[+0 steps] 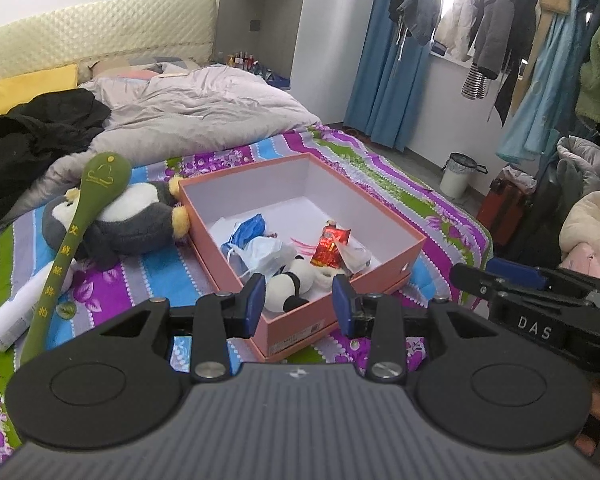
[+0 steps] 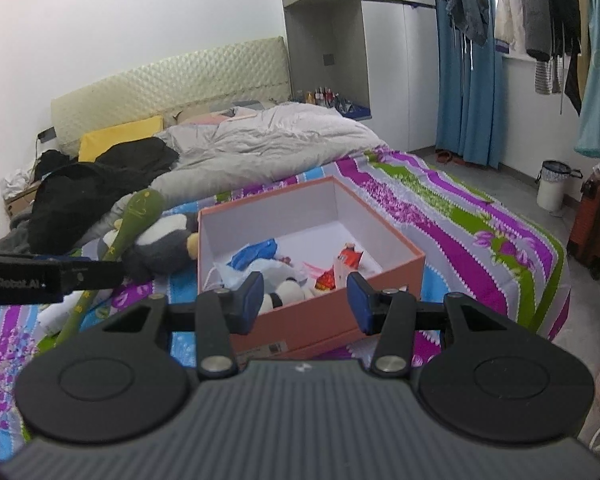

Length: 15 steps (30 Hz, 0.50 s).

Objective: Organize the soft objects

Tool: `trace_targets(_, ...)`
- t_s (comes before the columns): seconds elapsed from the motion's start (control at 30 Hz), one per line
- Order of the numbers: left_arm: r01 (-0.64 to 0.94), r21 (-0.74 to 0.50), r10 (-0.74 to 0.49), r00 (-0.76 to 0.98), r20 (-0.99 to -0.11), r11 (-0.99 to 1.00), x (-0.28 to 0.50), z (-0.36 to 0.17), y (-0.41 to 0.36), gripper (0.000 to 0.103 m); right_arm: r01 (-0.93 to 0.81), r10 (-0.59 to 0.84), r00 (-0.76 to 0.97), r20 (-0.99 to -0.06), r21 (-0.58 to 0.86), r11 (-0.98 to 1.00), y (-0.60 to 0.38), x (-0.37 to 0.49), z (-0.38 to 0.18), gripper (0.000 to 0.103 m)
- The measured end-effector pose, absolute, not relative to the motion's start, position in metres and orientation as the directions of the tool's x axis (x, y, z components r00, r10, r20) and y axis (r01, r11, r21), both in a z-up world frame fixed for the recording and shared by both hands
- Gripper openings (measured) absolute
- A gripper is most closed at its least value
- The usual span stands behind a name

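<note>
Walls: plain white.
Floor [image 2: 512, 196]: grey.
Bed [image 2: 460, 216]: striped purple, green and blue sheet, rumpled grey quilt [image 2: 268, 136], padded cream headboard [image 2: 172, 84].
Wardrobe [image 2: 340, 32]: grey, beside headboard.
Window: bright daylight behind blue curtains [image 2: 468, 80] and hanging clothes [image 1: 500, 20].
Bin [image 2: 554, 184]: white, on floor by window.

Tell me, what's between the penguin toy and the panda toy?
The pink box's left wall: the penguin lies outside against it, the panda inside. Left wrist view shows it best.
</note>
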<state>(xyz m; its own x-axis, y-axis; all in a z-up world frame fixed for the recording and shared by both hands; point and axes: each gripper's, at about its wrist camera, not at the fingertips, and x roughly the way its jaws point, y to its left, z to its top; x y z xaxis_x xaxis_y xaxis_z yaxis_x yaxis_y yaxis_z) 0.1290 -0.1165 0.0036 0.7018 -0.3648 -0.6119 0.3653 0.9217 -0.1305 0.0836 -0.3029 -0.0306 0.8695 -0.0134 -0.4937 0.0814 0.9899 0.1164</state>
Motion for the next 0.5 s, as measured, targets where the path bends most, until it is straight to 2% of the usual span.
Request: trace_targets(0.5, 0.357, -0.139, -0.362, 0.699, -0.616, 0.924, 0.1297, -0.0041, -0.1181, 0.042, 0.084, -0.010, 0.859, -0.512, 0.122, 0.989, -0.3016, 0.0828, -0.0377, 0.049)
